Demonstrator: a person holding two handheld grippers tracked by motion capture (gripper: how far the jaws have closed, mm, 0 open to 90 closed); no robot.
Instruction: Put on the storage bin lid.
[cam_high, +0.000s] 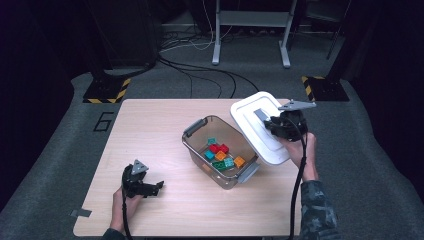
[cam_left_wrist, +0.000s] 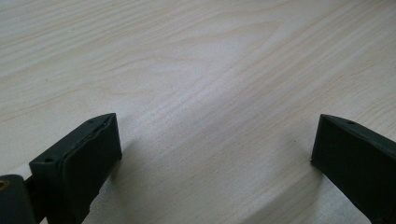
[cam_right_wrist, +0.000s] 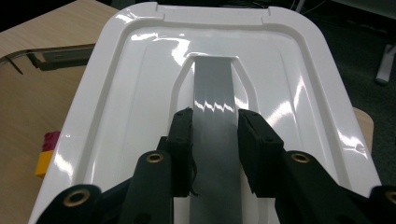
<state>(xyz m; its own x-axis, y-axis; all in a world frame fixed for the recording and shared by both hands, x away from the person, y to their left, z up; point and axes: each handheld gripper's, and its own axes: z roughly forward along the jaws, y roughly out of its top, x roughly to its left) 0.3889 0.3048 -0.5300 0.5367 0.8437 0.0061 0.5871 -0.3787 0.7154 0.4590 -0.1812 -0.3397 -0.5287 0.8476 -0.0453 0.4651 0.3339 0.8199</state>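
A clear plastic box with grey latches stands mid-table, open, holding several coloured bricks. Its white lid hangs tilted above the box's right side, off the box. My right gripper is shut on the grey handle strip along the lid's middle; in the right gripper view the two black jaws squeeze that strip from both sides, and the white lid spreads out beyond them. My left gripper rests low over the table at the front left, open, with only bare wood between its jaws.
The light wooden table has bare room left of the box and along the front. A strip of grey tape sits at the front left corner. Beyond the table lie cables and a stand's legs on grey floor.
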